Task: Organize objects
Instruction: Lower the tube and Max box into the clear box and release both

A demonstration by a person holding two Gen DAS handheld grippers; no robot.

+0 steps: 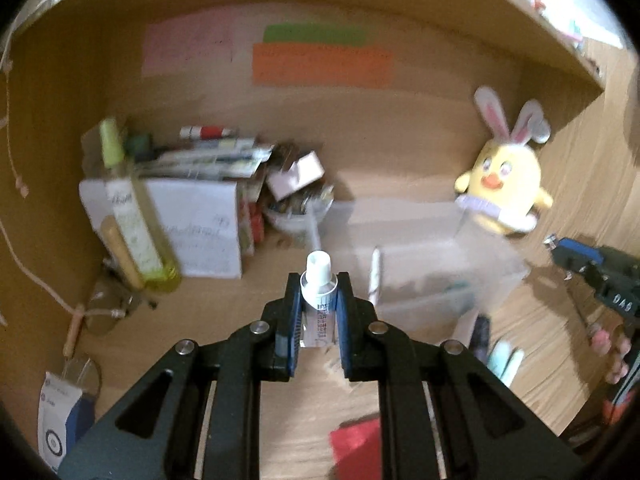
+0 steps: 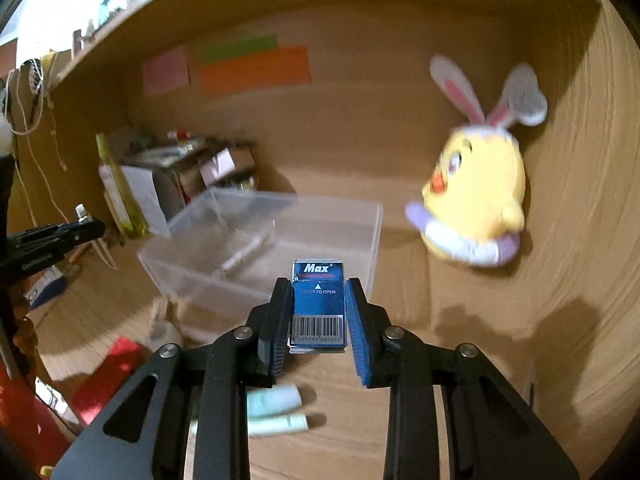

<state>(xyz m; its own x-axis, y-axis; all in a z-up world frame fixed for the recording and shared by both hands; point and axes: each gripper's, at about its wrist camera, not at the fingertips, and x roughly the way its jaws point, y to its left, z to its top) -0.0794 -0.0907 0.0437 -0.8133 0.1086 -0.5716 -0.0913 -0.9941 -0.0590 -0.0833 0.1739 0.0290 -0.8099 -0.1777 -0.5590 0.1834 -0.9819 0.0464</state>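
My left gripper (image 1: 319,288) is shut on a small white tube (image 1: 317,296) with a white cap, held above the wooden desk. My right gripper (image 2: 318,292) is shut on a blue "Max" staple box (image 2: 318,300), held just in front of a clear plastic bin (image 2: 320,224). The bin also shows in the left wrist view (image 1: 432,256), right of the tube, with a pen-like item inside. The right gripper with the blue box shows at the right edge of the left wrist view (image 1: 576,256). The left gripper shows at the left edge of the right wrist view (image 2: 86,226).
A yellow bunny-eared chick plush (image 2: 476,196) leans at the back right. A green bottle (image 1: 132,220), a white box (image 1: 196,224) and stacked clutter stand at the back left. Two pale green tubes (image 2: 276,410) and a red item (image 1: 356,444) lie on the desk in front.
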